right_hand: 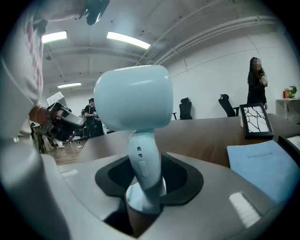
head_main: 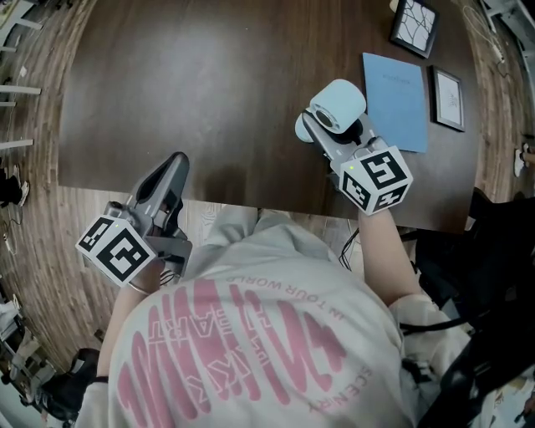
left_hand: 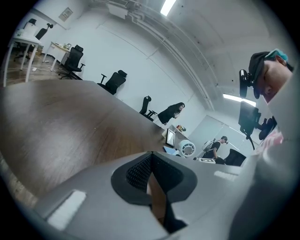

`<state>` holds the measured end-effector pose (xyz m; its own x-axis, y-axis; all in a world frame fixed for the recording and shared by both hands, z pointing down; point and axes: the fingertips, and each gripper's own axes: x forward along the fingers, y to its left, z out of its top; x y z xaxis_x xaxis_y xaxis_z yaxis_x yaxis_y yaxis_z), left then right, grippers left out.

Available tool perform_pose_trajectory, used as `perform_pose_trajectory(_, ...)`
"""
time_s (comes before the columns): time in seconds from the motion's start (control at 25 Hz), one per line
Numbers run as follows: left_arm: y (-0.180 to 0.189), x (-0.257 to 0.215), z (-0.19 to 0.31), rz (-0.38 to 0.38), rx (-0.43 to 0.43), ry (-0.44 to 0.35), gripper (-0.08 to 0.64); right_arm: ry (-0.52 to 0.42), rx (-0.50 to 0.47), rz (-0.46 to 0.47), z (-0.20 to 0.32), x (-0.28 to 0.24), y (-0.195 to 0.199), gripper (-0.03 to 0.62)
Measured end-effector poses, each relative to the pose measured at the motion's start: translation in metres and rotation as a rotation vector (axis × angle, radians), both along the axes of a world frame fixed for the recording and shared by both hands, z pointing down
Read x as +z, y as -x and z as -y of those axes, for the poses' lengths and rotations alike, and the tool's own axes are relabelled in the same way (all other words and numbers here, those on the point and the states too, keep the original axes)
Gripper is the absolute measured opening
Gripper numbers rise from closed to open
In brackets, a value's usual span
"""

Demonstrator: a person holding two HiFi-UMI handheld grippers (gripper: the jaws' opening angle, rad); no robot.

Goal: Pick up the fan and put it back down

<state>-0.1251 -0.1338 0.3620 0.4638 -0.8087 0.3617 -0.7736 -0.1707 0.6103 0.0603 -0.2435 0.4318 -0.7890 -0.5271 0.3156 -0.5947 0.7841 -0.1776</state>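
Note:
A pale blue fan (head_main: pixel 338 104) with a round head and a slim stem stands near the front right of the dark wooden table (head_main: pixel 209 100). My right gripper (head_main: pixel 322 134) reaches in from the table's front edge. In the right gripper view the fan (right_hand: pixel 133 98) stands upright with its stem between the dark pads, and my right gripper (right_hand: pixel 145 183) is shut on that stem just above the round base. My left gripper (head_main: pixel 171 167) hovers at the table's front edge on the left, shut and holding nothing. The left gripper (left_hand: pixel 151 157) points across the bare tabletop, with the fan (left_hand: pixel 188 149) small in the distance.
A blue notebook (head_main: pixel 394 88) lies just right of the fan, and two framed pictures (head_main: pixel 414 25) (head_main: pixel 447 99) sit at the table's far right. In the right gripper view the notebook (right_hand: pixel 262 164) is close on the right. Office chairs and people stand beyond the table.

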Motion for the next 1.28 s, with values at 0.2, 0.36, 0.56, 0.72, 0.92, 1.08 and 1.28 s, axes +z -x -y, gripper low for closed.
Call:
perform_pose_trajectory(0.2,0.005,-0.003,-0.007,0.0,-0.011,-0.003,0.02,-0.031,0.009,-0.01,-0.005,-0.007,0.002,0.156)
perform_pose_trajectory(0.36,0.004,-0.006,-0.007,-0.005,-0.01,-0.009,0.02,-0.034,0.021,0.02,-0.006,-0.014,-0.001,0.152)
perform_pose_trajectory(0.56,0.006,-0.006,0.0,-0.015,-0.008,-0.015,0.02,-0.035,0.041,0.034,0.002,-0.02,-0.004,0.149)
perform_pose_trajectory(0.72,0.015,-0.015,-0.003,-0.022,-0.004,-0.034,0.02,-0.047,0.054,0.05,-0.001,-0.037,0.002,0.149)
perform_pose_trajectory(0.92,0.01,-0.013,0.011,-0.035,0.007,-0.048,0.02,-0.048,0.066,0.054,0.011,-0.041,-0.004,0.149)
perform_pose_trajectory(1.08,0.012,-0.014,0.019,-0.04,0.019,-0.06,0.02,-0.069,0.069,0.054,0.015,-0.054,-0.004,0.149)
perform_pose_trajectory(1.28,0.019,-0.022,0.028,-0.043,0.039,-0.089,0.02,-0.133,0.054,0.063,0.015,-0.09,0.006,0.149)
